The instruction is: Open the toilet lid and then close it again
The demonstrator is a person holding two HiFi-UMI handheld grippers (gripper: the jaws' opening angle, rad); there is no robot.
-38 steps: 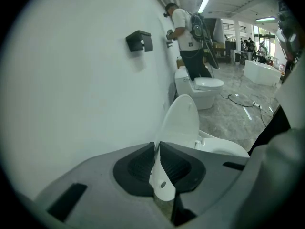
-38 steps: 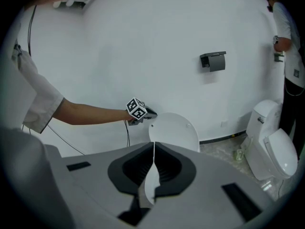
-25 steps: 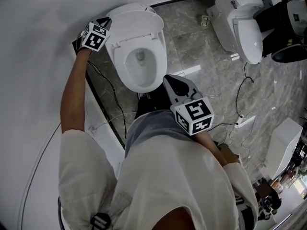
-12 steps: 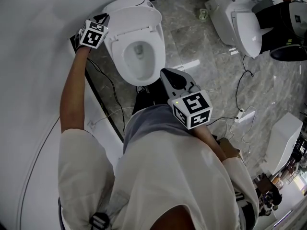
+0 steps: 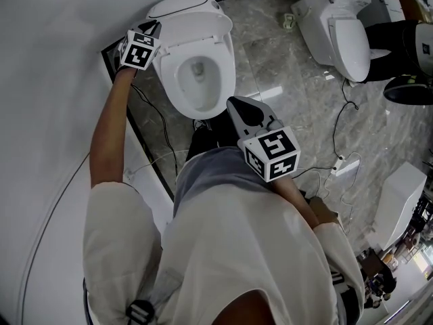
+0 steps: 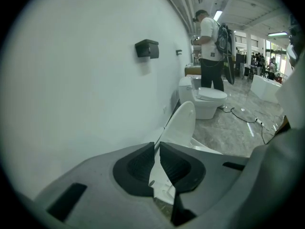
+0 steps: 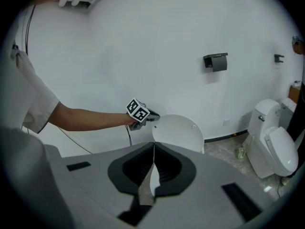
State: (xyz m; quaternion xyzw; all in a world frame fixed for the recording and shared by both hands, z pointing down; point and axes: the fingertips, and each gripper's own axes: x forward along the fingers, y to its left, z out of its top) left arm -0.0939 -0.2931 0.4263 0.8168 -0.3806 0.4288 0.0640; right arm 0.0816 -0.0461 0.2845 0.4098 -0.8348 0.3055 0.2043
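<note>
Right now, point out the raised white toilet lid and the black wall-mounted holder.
raised white toilet lid [image 7: 178, 132]: right gripper view, centre of its face.
black wall-mounted holder [image 6: 147, 48]: left gripper view, its front.

Bright, even white light fills the room, coming from strip lights [image 6: 218, 15] at the upper right of the left gripper view. In the head view the glossy floor [image 5: 284, 73] shows a pale glare streak mid-frame, and the toilet lid [image 5: 196, 29] looks nearly washed out. Shadows are faint. Both gripper views bulge inside black round borders, and their foregrounds are soft.
</note>
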